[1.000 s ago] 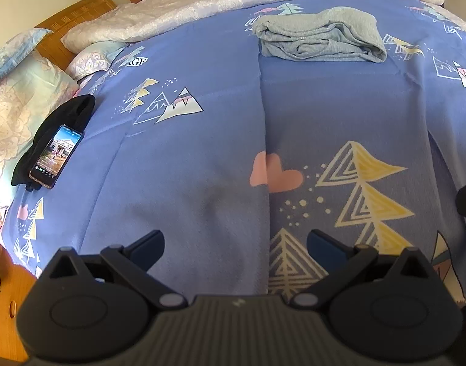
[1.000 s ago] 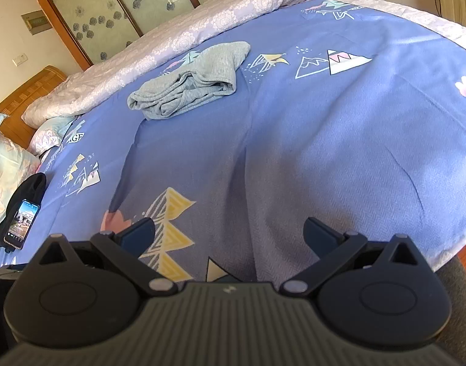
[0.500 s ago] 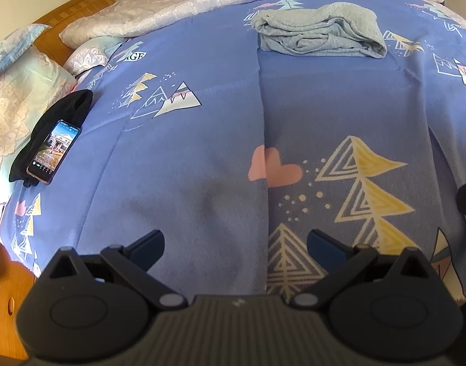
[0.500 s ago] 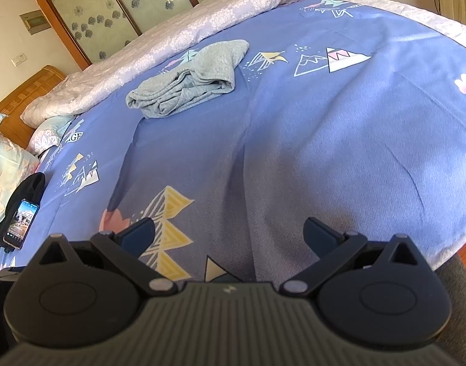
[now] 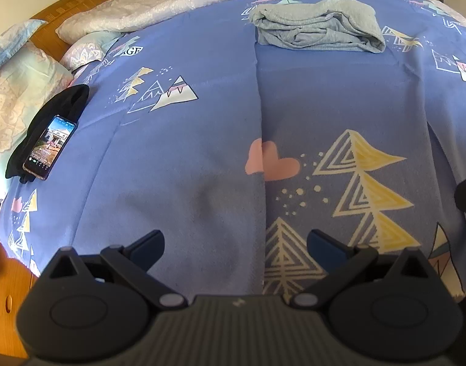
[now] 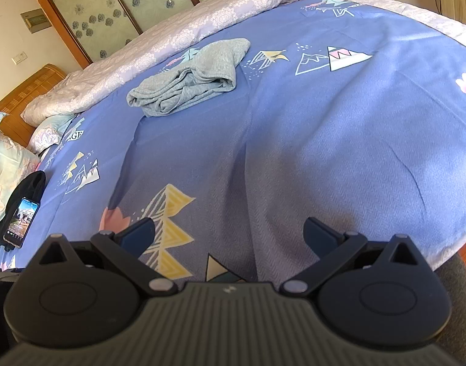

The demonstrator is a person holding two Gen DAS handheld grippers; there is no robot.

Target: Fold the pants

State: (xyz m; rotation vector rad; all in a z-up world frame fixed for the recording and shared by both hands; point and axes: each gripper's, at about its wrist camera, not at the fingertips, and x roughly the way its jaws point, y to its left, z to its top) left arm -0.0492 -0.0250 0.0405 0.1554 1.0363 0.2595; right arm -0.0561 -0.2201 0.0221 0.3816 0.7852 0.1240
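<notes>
Blue patterned bedspread is covering the bed. Lit smartphone is lying on a black cloth near floral pillows. Pale floral quilt is lying along the far edge.

Grey pants bundled on blue bedspread, right gripper jaws apart, empty

Almost nothing has been altered. In the left wrist view the pants and the phone were carried slightly up the frame half a second ago and have since been brought back to roughly where they were first seen. In the right wrist view the pants are seen shifted only marginally left and up.
</notes>
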